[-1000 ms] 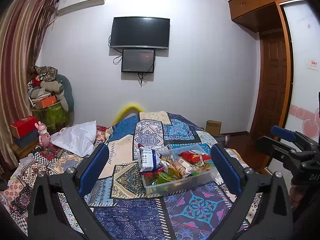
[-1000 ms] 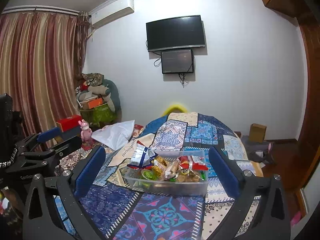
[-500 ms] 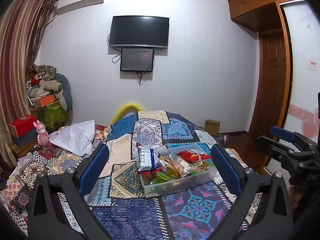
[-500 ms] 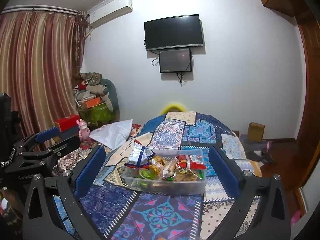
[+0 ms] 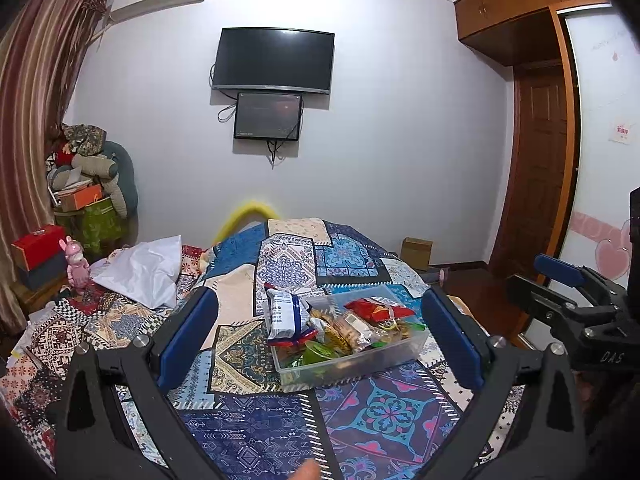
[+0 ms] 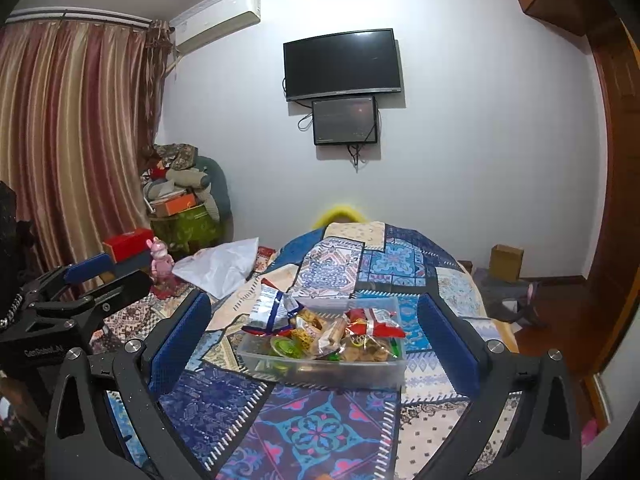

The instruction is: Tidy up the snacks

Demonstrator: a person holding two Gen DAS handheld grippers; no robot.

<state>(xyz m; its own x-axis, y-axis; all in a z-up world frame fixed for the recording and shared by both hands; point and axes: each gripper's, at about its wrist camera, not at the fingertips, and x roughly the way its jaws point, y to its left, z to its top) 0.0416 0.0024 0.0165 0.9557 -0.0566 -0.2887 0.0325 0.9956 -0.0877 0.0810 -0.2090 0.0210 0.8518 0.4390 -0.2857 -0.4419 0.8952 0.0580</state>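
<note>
A clear plastic bin (image 5: 404, 354) (image 6: 372, 372) full of snack packets stands on a patchwork bedspread (image 5: 280, 432) (image 6: 320, 428). A blue and white bag (image 5: 286, 314) (image 6: 270, 306) sticks up at its left end, and a red packet (image 5: 378, 310) (image 6: 378, 326) lies at its right end. My left gripper (image 5: 320, 334) is open and empty, held above the bed short of the bin. My right gripper (image 6: 314, 338) is open and empty, also short of the bin. Each gripper shows at the edge of the other's view, the right one (image 5: 568, 300) and the left one (image 6: 80, 292).
A white bag (image 5: 144, 268) (image 6: 220, 266) lies on the bed at the left. A pink toy rabbit (image 5: 76, 264) and a red box (image 5: 38, 244) stand beyond the bed's left side. A cardboard box (image 5: 416, 252) sits on the floor by the far wall. A wooden door (image 5: 536, 168) is at the right.
Both views have drifted slightly, so the bin sits a little lower and nearer in the frames. Both grippers stay open and empty.
</note>
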